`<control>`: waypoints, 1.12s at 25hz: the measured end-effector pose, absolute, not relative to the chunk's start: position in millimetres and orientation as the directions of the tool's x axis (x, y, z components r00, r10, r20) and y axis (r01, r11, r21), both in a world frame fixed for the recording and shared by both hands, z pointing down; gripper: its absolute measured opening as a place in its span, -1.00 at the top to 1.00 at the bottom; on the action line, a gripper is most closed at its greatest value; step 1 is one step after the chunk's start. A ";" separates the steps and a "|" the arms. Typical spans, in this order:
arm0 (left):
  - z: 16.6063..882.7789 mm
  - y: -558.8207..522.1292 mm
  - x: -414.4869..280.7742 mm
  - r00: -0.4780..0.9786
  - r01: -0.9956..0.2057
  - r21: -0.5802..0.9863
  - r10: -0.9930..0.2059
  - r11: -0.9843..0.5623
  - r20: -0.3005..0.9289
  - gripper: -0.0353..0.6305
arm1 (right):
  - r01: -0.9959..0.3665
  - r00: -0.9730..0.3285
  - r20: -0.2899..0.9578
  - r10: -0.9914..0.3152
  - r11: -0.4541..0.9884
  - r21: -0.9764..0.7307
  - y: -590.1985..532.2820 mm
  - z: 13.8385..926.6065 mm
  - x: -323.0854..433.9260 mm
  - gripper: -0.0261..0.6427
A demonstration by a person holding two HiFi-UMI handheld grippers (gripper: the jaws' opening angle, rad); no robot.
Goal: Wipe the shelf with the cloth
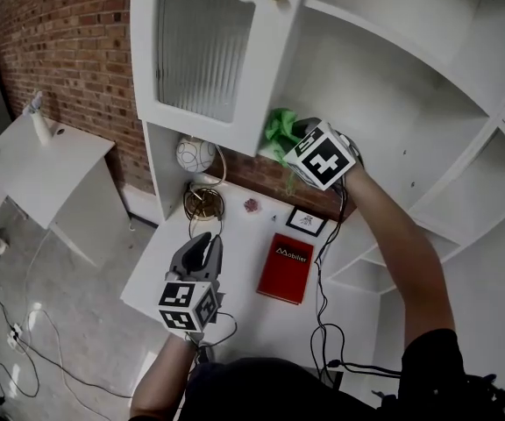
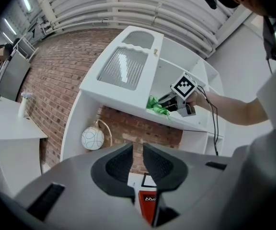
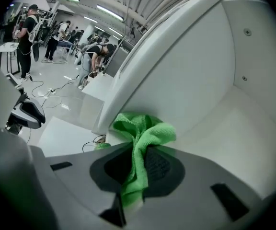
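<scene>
A green cloth (image 1: 279, 132) (image 3: 143, 131) (image 2: 156, 105) is bunched at the left end of a white shelf board (image 1: 384, 130) (image 3: 224, 128) inside the open cabinet. My right gripper (image 1: 292, 144) (image 3: 139, 157) (image 2: 166, 102) is shut on it, and the cloth hangs out between the pads and rests against the shelf's left wall. My left gripper (image 1: 202, 242) (image 2: 137, 153) hangs lower, over the white desk top (image 1: 235, 310). Its jaws are together with nothing between them, and they point up toward the shelf.
The cabinet door (image 1: 204, 51) stands open left of the cloth. On the desk lie a red book (image 1: 285, 267), a small framed picture (image 1: 307, 220), a white globe lamp (image 1: 195, 154) and a gold wire object (image 1: 204, 202). Cables (image 1: 327, 323) trail down the right side. A brick wall (image 1: 60, 51) is behind.
</scene>
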State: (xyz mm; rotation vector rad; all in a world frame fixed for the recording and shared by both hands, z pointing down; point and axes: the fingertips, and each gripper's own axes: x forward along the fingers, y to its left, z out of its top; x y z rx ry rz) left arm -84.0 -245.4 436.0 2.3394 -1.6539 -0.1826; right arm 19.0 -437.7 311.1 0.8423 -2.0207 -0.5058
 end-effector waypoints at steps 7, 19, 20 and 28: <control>438.2 -254.5 -58.8 0.406 -0.875 0.309 -0.912 -0.373 0.051 0.70 | -0.389 -0.361 0.580 -0.730 0.683 0.618 -433.6 313.1 47.3 0.77; 425.7 -272.6 -12.5 0.522 -0.811 0.321 -0.853 -0.488 0.021 0.70 | -0.419 -0.201 0.668 -0.716 0.680 0.602 -425.5 318.3 137.1 0.77; 425.8 -273.9 -9.0 0.531 -0.806 0.321 -0.847 -0.497 0.021 0.70 | -0.420 -0.181 0.672 -0.719 0.674 0.608 -425.1 318.6 146.3 0.77; 424.9 -282.4 24.3 0.604 -0.757 0.323 -0.797 -0.567 0.016 0.70 | -0.420 0.038 0.666 -0.745 0.593 0.687 -417.3 320.2 221.3 0.77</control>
